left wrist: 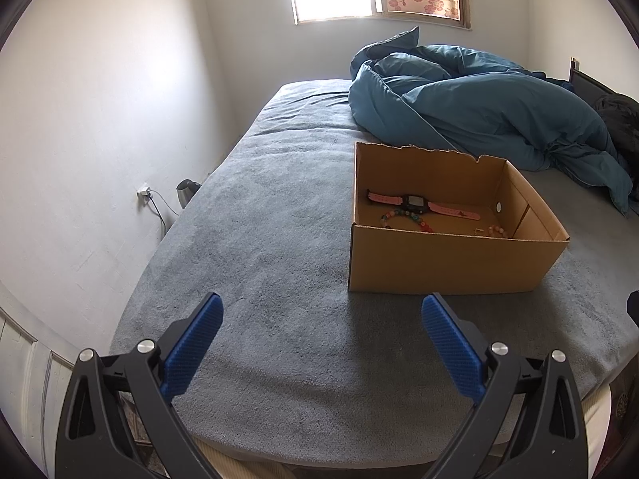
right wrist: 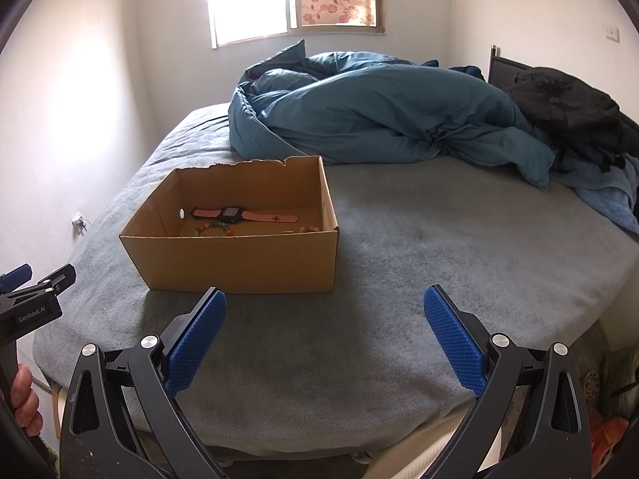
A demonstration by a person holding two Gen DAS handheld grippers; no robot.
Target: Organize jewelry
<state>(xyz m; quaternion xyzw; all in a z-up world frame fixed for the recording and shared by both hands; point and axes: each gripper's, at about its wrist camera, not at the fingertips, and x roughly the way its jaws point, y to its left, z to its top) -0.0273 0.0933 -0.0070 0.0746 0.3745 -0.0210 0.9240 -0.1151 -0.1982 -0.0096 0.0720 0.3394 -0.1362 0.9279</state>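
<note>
Both claws spread wide, holding nothing, low over the bed point(left wrist: 279, 239).

Left claw point(left wrist: 321, 319) and right claw point(right wrist: 325, 311) open and empty. Ahead of both, on the bed: box point(right wrist: 239, 257), with watch point(right wrist: 233, 214), bead bracelet point(right wrist: 215, 228) and a few small beads point(right wrist: 309, 229) already inside. Looks like the end, or a pause. Next: check for loose jewelry, none seen outside.

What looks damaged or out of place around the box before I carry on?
The cardboard box has a ragged, torn top edge along its far wall. Inside, the pink watch and beaded bracelet lie loose on the floor. Behind it, the blue duvet is bunched in a heap.
</note>
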